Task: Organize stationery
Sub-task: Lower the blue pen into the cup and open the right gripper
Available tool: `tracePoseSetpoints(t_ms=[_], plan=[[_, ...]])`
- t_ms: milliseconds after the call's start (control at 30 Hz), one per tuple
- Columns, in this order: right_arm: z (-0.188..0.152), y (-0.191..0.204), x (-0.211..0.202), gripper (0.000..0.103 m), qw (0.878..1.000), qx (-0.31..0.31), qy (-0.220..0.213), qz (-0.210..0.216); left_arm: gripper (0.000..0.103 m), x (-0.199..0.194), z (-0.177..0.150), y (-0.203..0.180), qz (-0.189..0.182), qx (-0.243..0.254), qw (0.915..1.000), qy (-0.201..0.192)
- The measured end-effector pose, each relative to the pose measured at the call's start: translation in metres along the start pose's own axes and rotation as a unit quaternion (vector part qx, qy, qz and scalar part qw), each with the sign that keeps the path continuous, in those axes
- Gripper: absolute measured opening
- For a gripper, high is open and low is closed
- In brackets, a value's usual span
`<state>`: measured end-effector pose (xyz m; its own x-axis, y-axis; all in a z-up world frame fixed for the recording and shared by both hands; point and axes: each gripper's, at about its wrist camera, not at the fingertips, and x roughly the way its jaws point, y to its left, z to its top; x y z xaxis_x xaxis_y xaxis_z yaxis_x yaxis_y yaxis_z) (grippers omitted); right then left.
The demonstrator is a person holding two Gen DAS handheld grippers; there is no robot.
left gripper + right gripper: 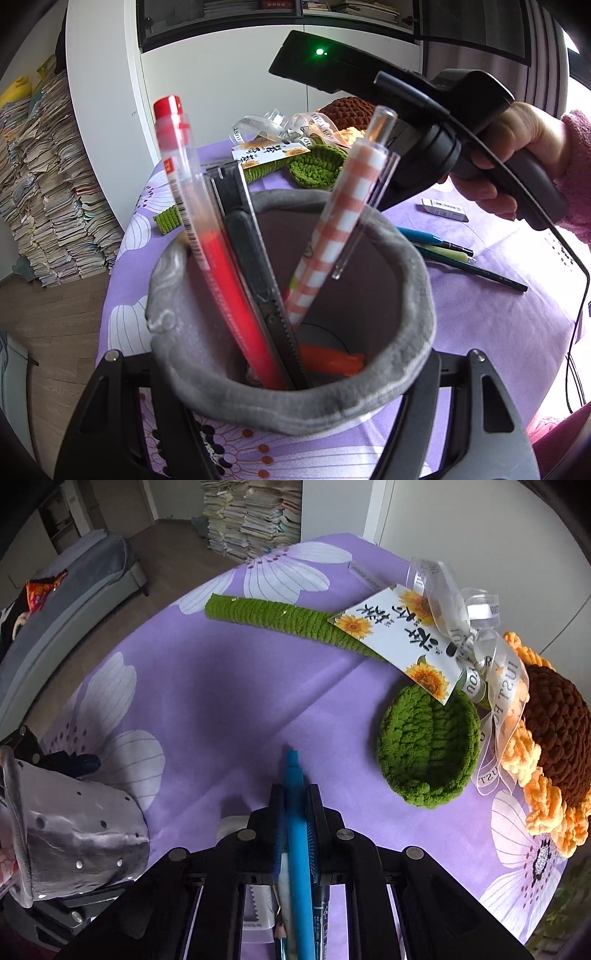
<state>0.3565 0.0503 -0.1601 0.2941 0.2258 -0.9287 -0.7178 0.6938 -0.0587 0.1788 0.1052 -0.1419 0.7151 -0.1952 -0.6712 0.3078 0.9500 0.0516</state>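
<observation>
My left gripper (293,356) is shut on a grey felt pen holder (402,354), one finger on each side of it. A red pen (192,206), a black utility knife (251,258) and a pink checked pen (332,229) stand in it, and an orange item (332,363) lies at the bottom. In the right wrist view my right gripper (295,790) is shut on a blue pen (297,834) that points forward low over the purple cloth. The left wrist view shows the right gripper's body (436,147) in a hand just behind the holder, fingertips hidden. The holder (74,842) is at the left.
A pencil (480,273), a dark pen (458,250), a pale green pen (447,255) and a white eraser (445,210) lie on the cloth. A crocheted sunflower (554,716) with green stem (280,618), leaf (428,746), ribbon and card lies behind. Paper stacks (48,184) stand on the floor.
</observation>
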Motion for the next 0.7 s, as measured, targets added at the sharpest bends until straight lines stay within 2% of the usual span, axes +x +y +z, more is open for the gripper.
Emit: tracePoseSetpoints(t_ms=[67,133,267,367,467,533,600,700], plan=[[0.002,0.0,-0.007,0.011,1.0,0.004,-0.013,-0.016,0.069,0.0,0.0,0.0,0.001,0.0,1.0,0.0],[0.003,-0.005,-0.026,0.011,0.999,0.024,-0.045,-0.006,0.069,-0.001,0.0,-0.001,0.002,0.0,1.0,0.0],[-0.003,-0.011,-0.097,0.011,0.988,0.051,-0.143,0.008,0.069,-0.001,0.001,-0.001,0.001,-0.001,1.0,0.0],[-0.012,-0.001,-0.157,0.011,0.973,0.05,-0.226,0.02,0.069,-0.001,0.0,0.0,0.001,-0.001,1.0,0.0],[-0.022,0.012,-0.197,0.011,0.948,0.053,-0.305,0.071,0.069,-0.001,0.001,0.001,0.002,-0.001,1.0,0.001],[-0.029,0.023,-0.209,0.011,0.933,0.047,-0.342,0.098,0.069,-0.001,0.001,0.001,0.003,-0.001,1.0,0.001],[-0.031,0.04,-0.208,0.011,0.926,0.038,-0.36,0.103,0.069,-0.001,0.001,0.002,0.002,-0.002,1.0,0.002],[-0.019,0.054,-0.19,0.011,0.929,0.044,-0.344,0.131,0.069,-0.001,0.001,0.004,0.001,-0.005,1.0,0.004]])
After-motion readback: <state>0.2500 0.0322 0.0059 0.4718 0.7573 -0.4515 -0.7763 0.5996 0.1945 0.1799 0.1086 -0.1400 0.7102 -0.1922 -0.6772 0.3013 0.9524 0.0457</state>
